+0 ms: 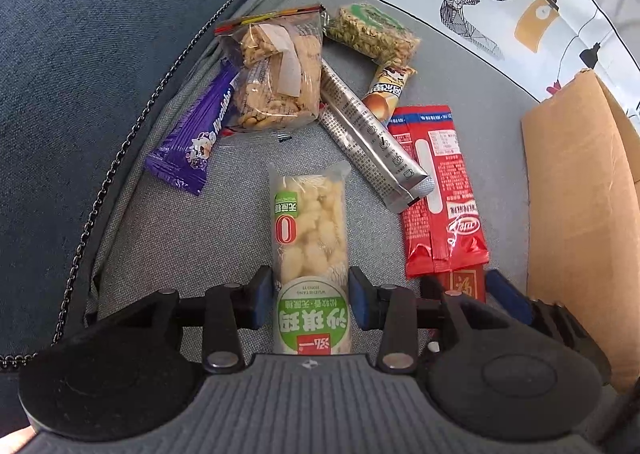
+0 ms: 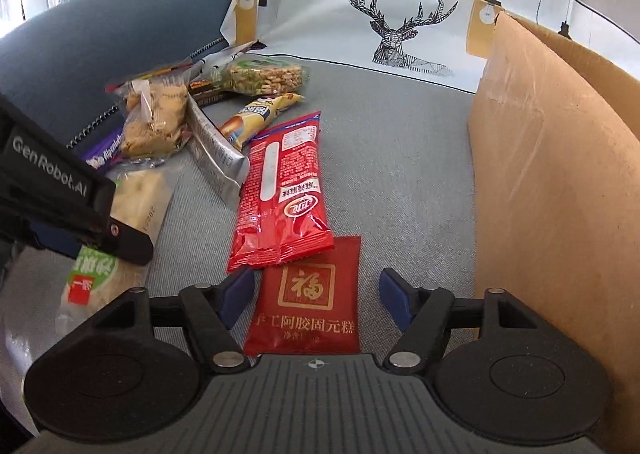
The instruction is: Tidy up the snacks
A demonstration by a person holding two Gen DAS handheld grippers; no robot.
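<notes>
Grey sofa cushion (image 1: pixel 168 234) holds scattered snack packets (image 2: pixel 282 182).

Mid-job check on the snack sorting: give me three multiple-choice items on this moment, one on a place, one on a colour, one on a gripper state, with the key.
1. Where is the cardboard box in the right wrist view?
A. Right of the snacks
B. Left of the snacks
C. On top of the snacks

2. What colour is the chocolate bar wrapper beside the clear cookie bag?
A. Green
B. Purple
C. Orange

3. What lies between the right gripper fingers?
A. Silver stick pack
B. Nothing
C. Dark red sachet, pads not pressing it

Key: 1 A, the box wall fills the right side. 2 B, the wrapper is plainly purple. 3 C, the sachet lies flat with a gap at each blue pad.
</notes>
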